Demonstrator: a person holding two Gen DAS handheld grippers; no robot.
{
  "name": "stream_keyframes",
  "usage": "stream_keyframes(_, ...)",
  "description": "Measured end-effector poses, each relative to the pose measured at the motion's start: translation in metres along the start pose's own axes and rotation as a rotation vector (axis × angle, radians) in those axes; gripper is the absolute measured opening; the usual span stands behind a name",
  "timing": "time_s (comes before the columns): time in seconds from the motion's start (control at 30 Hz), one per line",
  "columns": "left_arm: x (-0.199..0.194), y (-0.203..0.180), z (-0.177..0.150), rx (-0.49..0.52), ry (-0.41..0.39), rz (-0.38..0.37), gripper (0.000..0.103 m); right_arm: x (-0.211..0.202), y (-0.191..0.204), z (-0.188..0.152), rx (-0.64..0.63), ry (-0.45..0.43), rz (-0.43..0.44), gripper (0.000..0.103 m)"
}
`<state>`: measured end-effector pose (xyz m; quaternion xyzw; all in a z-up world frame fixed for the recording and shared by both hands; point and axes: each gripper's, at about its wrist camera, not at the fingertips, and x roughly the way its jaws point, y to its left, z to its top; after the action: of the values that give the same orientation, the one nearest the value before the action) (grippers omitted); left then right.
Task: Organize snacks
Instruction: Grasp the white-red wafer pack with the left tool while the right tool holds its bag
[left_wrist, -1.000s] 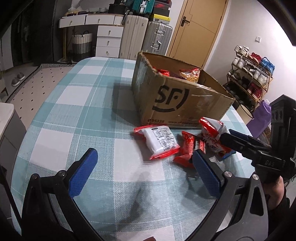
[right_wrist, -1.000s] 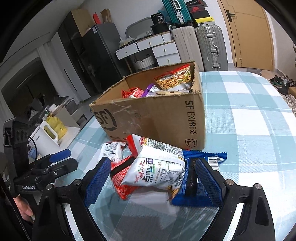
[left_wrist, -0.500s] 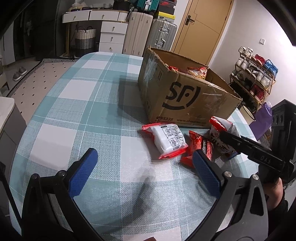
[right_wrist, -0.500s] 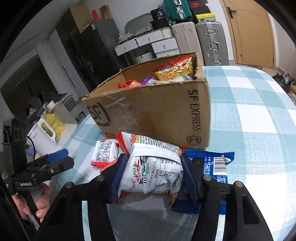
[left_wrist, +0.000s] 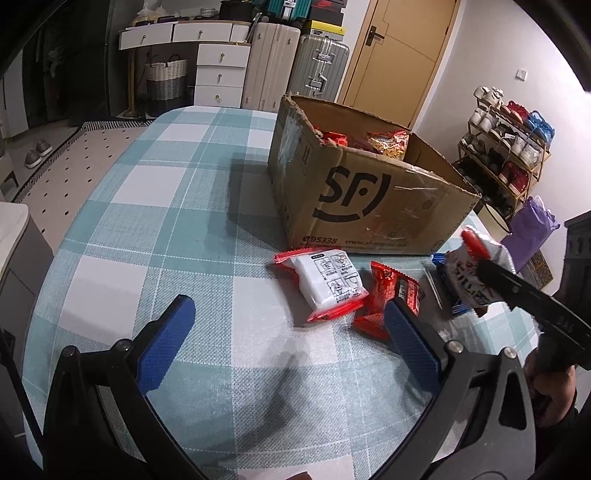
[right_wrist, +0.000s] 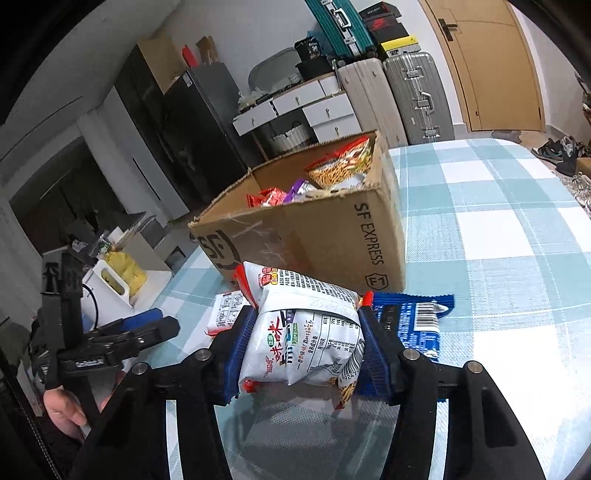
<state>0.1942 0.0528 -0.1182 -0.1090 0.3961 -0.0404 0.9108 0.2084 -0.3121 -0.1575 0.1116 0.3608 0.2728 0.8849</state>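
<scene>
My right gripper (right_wrist: 303, 343) is shut on a white snack bag (right_wrist: 303, 325) with red ends and holds it above the table in front of the cardboard SF box (right_wrist: 317, 240). The bag also shows in the left wrist view (left_wrist: 469, 273). My left gripper (left_wrist: 288, 332) is open and empty above the tablecloth. Ahead of it lie a white-and-red packet (left_wrist: 325, 284) and a red packet (left_wrist: 391, 299). A blue packet (right_wrist: 417, 325) lies under the right gripper. The box (left_wrist: 369, 199) holds several snack bags.
The table has a teal-and-white checked cloth (left_wrist: 166, 206). Suitcases (left_wrist: 317, 70), white drawers (left_wrist: 218, 70) and a door stand behind. A shoe rack (left_wrist: 506, 147) and a purple bag (left_wrist: 532, 229) are beyond the table's right edge.
My right gripper has closed on the white snack bag and lifted it off the table. My left gripper has stayed open and drawn back slightly.
</scene>
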Motion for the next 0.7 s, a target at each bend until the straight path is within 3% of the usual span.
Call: stream_keyframes(0.7, 0.049, -0.013, 0.016, 0.02, 0.078, 0.045, 0.102, -0.047, -0.008, -0.02, 0.05, -0.051, -0.006, 0.056)
